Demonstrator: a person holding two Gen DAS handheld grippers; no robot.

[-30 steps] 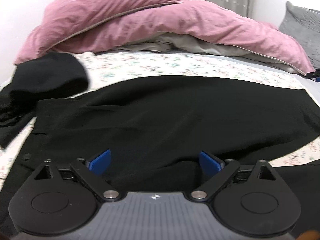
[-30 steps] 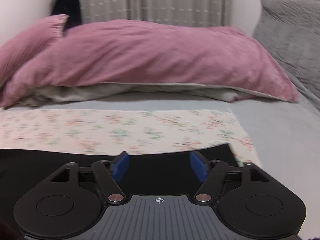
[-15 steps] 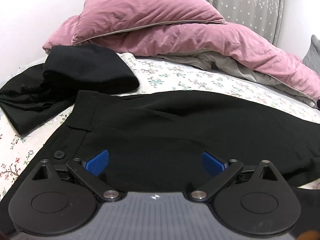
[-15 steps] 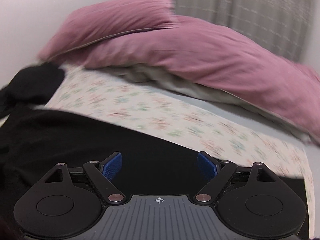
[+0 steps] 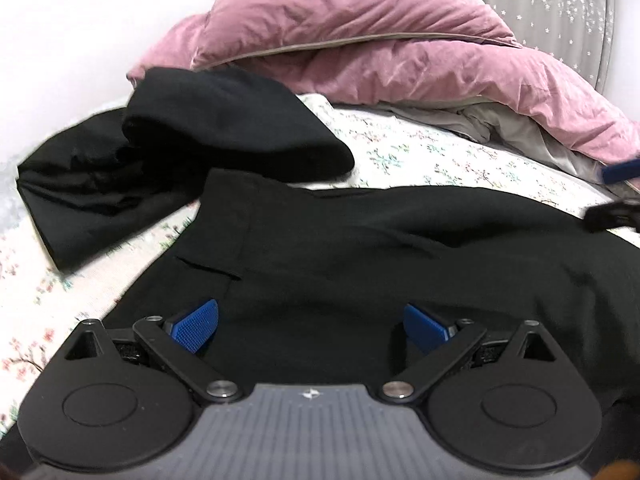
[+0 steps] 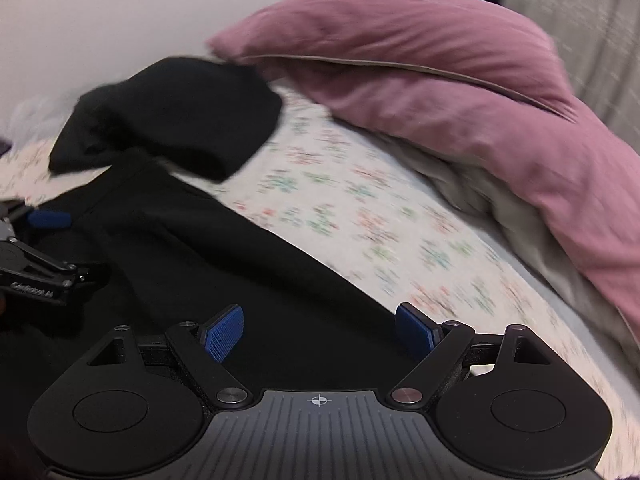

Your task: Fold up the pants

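Black pants (image 5: 360, 248) lie spread flat on the floral bed sheet, waistband (image 5: 228, 216) toward the left; they also show in the right wrist view (image 6: 224, 264). My left gripper (image 5: 310, 326) is open and empty, low over the pants near the waist. My right gripper (image 6: 318, 330) is open and empty over the pants' far edge. The left gripper shows at the left edge of the right wrist view (image 6: 36, 248). The right gripper's blue fingertip (image 5: 620, 170) shows at the right edge of the left wrist view.
A pile of other black clothes (image 5: 160, 160) lies on the sheet beyond the waistband, also in the right wrist view (image 6: 172, 116). A pink duvet (image 5: 380, 48) is heaped along the back by a white wall and grey curtain. Floral sheet (image 6: 360, 216) shows between.
Both grippers have swung to the left along the pants toward the waistband. The black clothes pile now looms closer. Both stay open.
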